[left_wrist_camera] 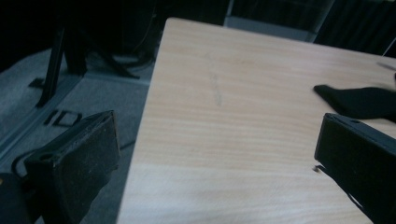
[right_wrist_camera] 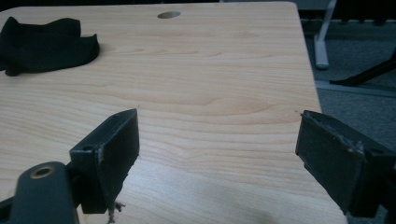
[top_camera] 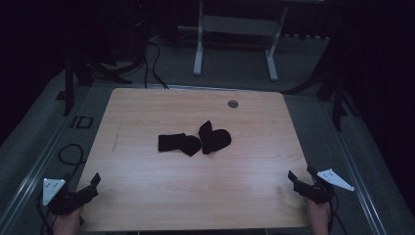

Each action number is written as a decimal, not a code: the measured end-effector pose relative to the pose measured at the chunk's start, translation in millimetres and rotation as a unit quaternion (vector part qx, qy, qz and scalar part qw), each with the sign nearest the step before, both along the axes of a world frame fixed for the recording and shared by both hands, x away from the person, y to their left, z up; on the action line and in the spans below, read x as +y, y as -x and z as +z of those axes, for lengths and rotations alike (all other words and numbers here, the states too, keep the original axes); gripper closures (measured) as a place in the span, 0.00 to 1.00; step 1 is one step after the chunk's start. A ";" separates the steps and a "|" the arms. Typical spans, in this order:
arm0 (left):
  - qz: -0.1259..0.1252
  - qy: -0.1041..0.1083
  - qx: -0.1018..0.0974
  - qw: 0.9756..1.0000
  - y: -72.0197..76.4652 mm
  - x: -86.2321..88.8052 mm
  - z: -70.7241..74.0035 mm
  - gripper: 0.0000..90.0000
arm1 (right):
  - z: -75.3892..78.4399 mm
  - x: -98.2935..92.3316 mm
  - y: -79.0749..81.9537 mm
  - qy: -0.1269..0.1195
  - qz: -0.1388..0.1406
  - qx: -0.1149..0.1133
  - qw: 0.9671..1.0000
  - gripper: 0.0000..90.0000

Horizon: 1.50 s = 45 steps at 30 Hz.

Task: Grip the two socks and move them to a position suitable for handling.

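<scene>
Here your left gripper [top_camera: 93,182] and right gripper [top_camera: 299,177] sit at the near corners of the worktop [top_camera: 147,191], fingers spread wide and empty; two black socks [top_camera: 195,140] lie touching mid-worktop, well apart from both

High view: fixed overhead at the near side, facing forward and down; takes in the whole worktop [top_camera: 147,196] and floor beyond.
Left gripper view: low, close over the near-left edge, facing far-right across the wood.
Right gripper view: low at the near-right corner, facing far-left.
Shared by all: the black cloth [top_camera: 194,139] [left_wrist_camera: 364,100] [right_wrist_camera: 44,44] mid-worktop.
</scene>
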<state>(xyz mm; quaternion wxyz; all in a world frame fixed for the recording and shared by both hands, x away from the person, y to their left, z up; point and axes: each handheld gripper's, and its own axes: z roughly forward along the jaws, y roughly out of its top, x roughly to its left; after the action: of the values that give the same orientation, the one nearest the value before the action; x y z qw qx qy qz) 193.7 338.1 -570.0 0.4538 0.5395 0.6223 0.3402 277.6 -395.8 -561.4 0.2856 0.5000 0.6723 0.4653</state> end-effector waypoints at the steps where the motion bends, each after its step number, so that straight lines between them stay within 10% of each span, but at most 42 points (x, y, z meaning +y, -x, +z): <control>1: 0.001 0.001 0.005 1.000 0.5 1.6 -0.5 0.00 | 0.0 0.0 -1.2 0.000 0.005 0.005 1.000 0.15; 11: -0.068 0.031 0.077 0.994 -9.1 3.2 0.9 0.00 | 3.1 15.0 -13.9 0.056 0.068 0.060 0.994 0.15; 28: -0.139 0.001 0.149 0.979 -55.7 -31.0 29.1 0.00 | 32.2 52.2 -44.1 0.038 0.155 0.136 0.978 0.15; 41: -0.230 -0.037 0.179 0.956 -107.4 -71.4 47.2 0.11 | 51.7 86.5 -71.1 0.067 0.180 0.128 0.973 0.15; 44: -0.256 -0.042 0.196 0.946 -125.7 -89.2 50.5 0.14 | 56.0 100.8 -83.3 0.074 0.206 0.132 0.967 0.15; 45: -0.258 -0.044 0.190 0.946 -129.3 -92.9 52.1 0.15 | 56.2 102.5 -84.6 0.075 0.207 0.132 0.966 0.15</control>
<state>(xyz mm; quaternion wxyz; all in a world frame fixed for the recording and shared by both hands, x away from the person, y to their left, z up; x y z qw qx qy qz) 323.0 245.1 -518.0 0.3754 0.7560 0.5204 0.1297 362.3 -293.4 -505.1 0.1281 0.3840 0.8260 0.3922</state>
